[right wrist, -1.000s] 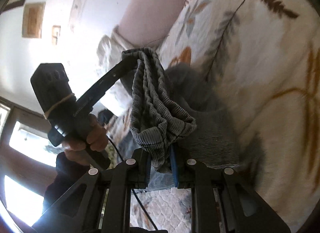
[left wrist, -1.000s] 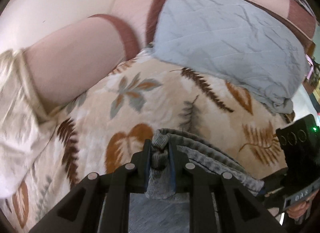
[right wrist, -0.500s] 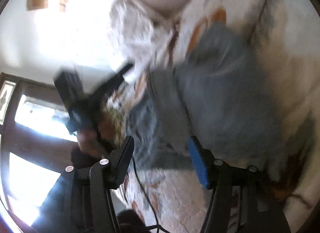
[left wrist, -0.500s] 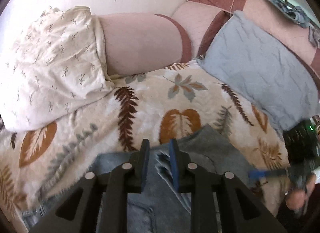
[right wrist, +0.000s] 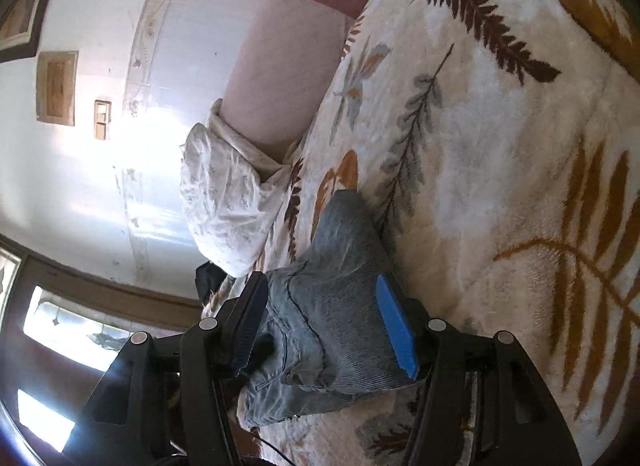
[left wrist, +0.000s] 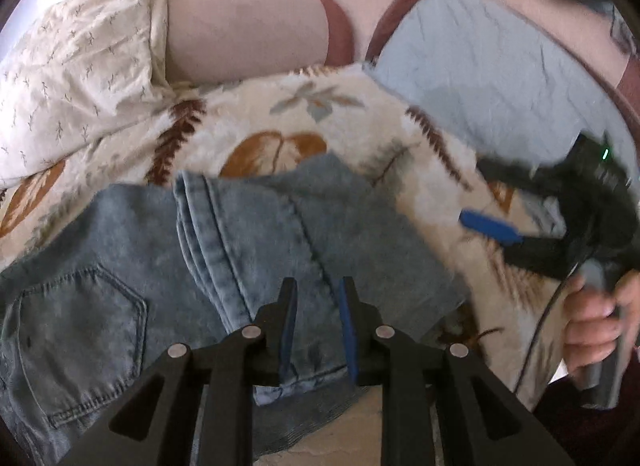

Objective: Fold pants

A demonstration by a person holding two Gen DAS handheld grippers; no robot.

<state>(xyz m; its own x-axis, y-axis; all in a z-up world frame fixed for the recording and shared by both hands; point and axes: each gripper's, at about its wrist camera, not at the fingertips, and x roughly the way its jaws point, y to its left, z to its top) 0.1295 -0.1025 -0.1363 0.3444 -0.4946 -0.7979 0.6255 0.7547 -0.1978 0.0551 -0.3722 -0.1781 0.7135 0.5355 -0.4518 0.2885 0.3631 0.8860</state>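
The room's white wall (right wrist: 80, 169) rises beyond the far end of the couch, with small framed pictures (right wrist: 56, 87) on it and a dark-framed window (right wrist: 60, 330) low on that side. The pink couch (left wrist: 248, 29) curves round ahead of my left tongs, a pale blue cushion (left wrist: 480, 65) leaning on its back and a white patterned pillow (left wrist: 72, 61) at its arm. A cream blanket (left wrist: 320, 121) with brown and orange leaves covers the seat under everything.

The jeans (left wrist: 256, 234) lie on that blanket just in front of and beneath my left tongs (left wrist: 316, 302): faded blue denim, folded over itself, a back pocket showing toward my left side and doubled seams running up the middle. My left tongs are only narrowly parted over the fabric, the blue pads (left wrist: 347, 326) not pressing on any of it. My right tongs (right wrist: 324, 306) are spread wide, a bunched end of the jeans (right wrist: 340, 306) lying between the fingers, untouched by the pads. From the left camera, the right tongs (left wrist: 492, 201) show blurred to the right of the denim, my hand (left wrist: 596, 322) round the handle.
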